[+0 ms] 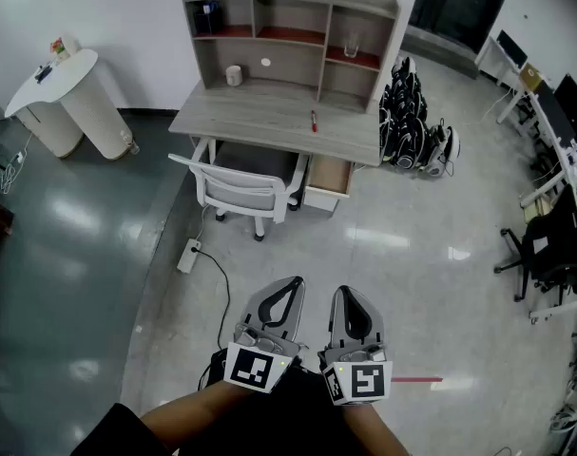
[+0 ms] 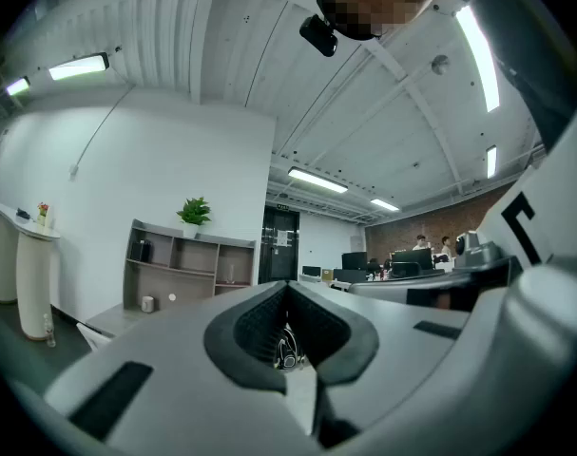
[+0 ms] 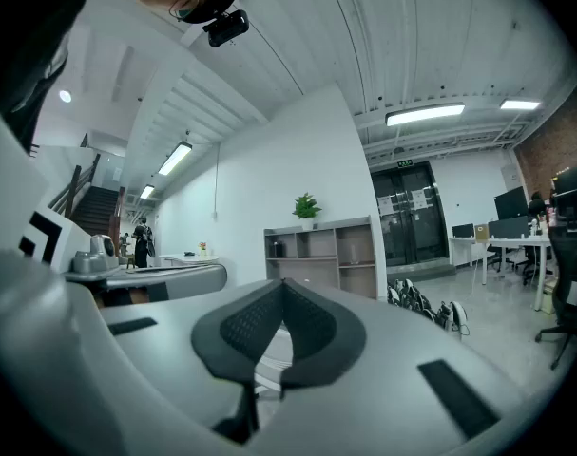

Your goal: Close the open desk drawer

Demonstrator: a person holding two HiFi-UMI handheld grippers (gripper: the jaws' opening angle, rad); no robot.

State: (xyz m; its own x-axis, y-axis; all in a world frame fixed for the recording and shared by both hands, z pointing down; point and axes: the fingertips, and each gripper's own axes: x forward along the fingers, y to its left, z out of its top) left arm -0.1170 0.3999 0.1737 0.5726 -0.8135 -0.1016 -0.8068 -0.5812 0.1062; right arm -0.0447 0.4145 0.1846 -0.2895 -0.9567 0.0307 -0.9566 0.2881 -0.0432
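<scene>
**A:** Right, whereabouts of the open drawer (image 1: pixel 329 176)?

**B:** Pulled out under the right end of the desk (image 1: pixel 269 112), just beside the white chair (image 1: pixel 240 190). Well apart from both grippers, across a stretch of floor.

**A:** Feel of it, at a guess?

**B:** Probably light and stiff, a wooden box on runners. Likely to slide home under a steady push. Best pressed flat on the pale front panel, near its middle, to avoid skewing it. No call for gripping anything.

**A:** And the jaws?

**B:** Left gripper (image 1: pixel 290 288): closed tip to tip, nothing between. Right gripper (image 1: pixel 351 297): fully closed too, and empty. Fine as blunt pushers.

**A:** Anything hard to make out?

**B:** Plenty. Too small in the head view to tell of any handle, or of contents inside. Only the hutch shelves (image 3: pixel 321 255) and the potted plant (image 3: pixel 306 205) clear in the gripper views. No sign of the drawer there, presumably behind the jaws. Hard to judge, too, whether the chair crowds the approach.
</scene>
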